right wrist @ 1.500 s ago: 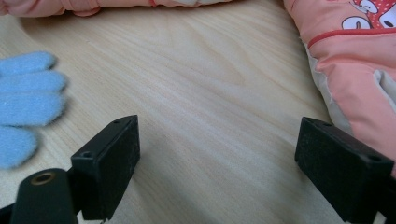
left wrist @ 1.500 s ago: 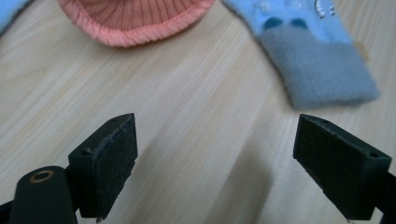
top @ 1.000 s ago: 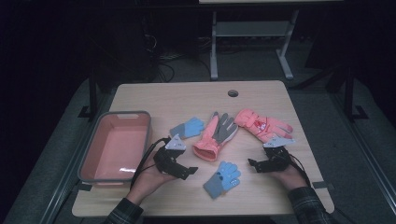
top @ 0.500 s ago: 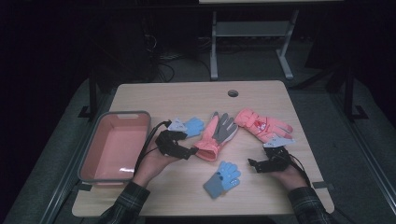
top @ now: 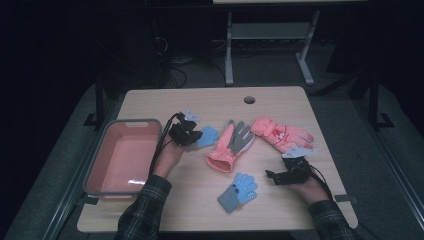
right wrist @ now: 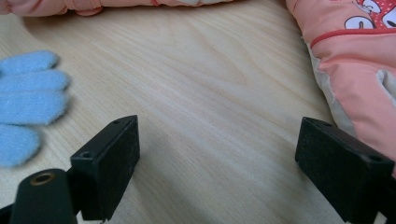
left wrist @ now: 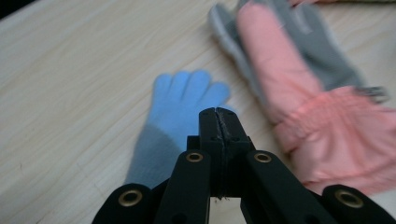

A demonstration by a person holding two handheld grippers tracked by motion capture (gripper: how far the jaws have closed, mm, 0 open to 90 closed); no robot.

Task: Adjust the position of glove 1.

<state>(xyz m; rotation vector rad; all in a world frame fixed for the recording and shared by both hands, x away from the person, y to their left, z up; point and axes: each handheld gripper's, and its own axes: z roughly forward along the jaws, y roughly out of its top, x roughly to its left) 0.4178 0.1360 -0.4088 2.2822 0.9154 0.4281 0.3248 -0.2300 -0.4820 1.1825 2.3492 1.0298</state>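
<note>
At the far left of the table, a pink tub is being left just to the left of the left gripper, close beside the hand that carries it. That gripper is being held over the light-blue glove that lies by the tub, and its jaws have just been closing: in the left gripper view they are being pressed flat together above the glove's cuff, with no fabric seen caught between them (whether the tips are touching the knit cannot be told). Just to the right of those clenched jaws, the pink-and-grey glove is being left lying, cuff toward the person. Below and to the right of the left gripper, and just left of the right gripper, a second blue glove is lying near the table's front edge; its fingertips are showing at the left edge of the right gripper view. The right gripper is being rested low over bare wood with its jaws spread wide and nothing between them. Just beyond it and to its right, the coral glove with a printed patch is lying, its edge passing close to the right-hand jaw.
</note>
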